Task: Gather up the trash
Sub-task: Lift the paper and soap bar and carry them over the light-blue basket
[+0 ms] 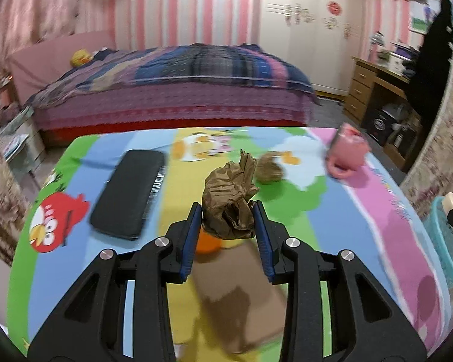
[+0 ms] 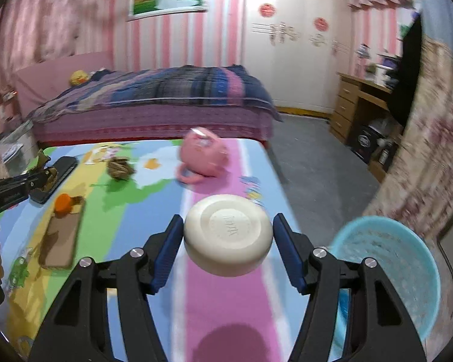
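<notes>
Paper wads: two, one pinched in left gripper [image 1: 227, 211], one [image 2: 120, 167] on table [image 2: 226, 301] | right gripper [image 2: 227, 239] clamps cream lid [image 2: 228, 233] | right view alone shows whole blue basket [image 2: 407, 259].

Left wrist view: mounted just behind the left tool [image 1: 227, 211], looking forward and downward across the cartoon-printed surface [image 1: 332, 211] toward the bed [image 1: 172, 84], close above the cloth. Right wrist view: same forward, downward facing from behind the right tool [image 2: 228, 235], placed further toward the surface's right edge, beside the blue basket [image 2: 407, 271]. Shared by both: surface, bed, pink cup [image 1: 345, 154], wardrobe [image 1: 311, 30], striped wall. Left tool also seen from the side at the right view's left edge.
</notes>
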Demonstrator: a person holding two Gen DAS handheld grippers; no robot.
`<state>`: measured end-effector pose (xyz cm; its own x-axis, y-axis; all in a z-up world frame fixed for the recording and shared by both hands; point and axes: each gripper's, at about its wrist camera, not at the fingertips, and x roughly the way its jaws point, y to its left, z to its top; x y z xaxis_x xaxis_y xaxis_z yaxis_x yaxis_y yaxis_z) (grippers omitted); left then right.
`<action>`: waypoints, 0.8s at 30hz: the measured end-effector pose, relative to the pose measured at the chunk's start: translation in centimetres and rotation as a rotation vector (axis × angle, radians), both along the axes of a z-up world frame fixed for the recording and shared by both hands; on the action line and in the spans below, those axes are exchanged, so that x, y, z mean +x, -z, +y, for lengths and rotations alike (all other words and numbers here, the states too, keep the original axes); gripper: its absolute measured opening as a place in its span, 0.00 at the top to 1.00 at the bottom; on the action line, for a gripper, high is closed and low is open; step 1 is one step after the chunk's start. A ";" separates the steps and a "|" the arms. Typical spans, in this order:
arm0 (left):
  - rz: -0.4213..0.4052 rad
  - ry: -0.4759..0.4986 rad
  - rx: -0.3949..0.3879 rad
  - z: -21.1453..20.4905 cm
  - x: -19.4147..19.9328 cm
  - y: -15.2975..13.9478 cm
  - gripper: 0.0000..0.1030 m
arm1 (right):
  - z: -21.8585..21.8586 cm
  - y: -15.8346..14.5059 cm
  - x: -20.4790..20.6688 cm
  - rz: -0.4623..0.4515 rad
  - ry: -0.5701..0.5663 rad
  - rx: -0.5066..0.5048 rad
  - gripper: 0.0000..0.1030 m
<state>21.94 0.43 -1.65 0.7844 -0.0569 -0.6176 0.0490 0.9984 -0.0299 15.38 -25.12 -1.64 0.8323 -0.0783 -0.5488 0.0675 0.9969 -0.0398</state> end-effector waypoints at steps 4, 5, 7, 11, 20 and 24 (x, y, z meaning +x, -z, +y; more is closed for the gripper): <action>0.007 0.059 -0.009 -4.0 -0.5 0.0 0.67 | -2.6 0.0 -1.1 -0.013 0.040 0.005 0.41; 0.007 0.071 -0.011 -4.8 -0.7 -0.1 0.67 | -3.0 -0.1 -1.2 -0.017 0.045 0.013 0.41; 0.001 0.105 -0.004 -6.8 -1.2 -0.1 0.67 | -4.1 0.0 -1.7 -0.026 0.055 0.031 0.41; -0.015 0.165 0.045 -10.1 -2.1 0.4 0.67 | -5.5 0.0 -2.3 -0.031 0.090 -0.006 0.41; 0.006 0.258 0.007 -14.3 -2.8 1.6 0.67 | -10.7 -1.0 -4.7 -0.072 0.244 -0.076 0.41; -0.013 0.271 -0.008 -16.4 -3.0 1.0 0.67 | -14.3 -0.6 -6.0 -0.066 0.325 -0.064 0.41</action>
<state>18.97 -15.97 -2.68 0.7477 -0.2707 -0.6063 0.3149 0.9485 -0.0352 9.42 -39.42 -1.06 0.7915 -0.3784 -0.4800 0.3863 0.9183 -0.0870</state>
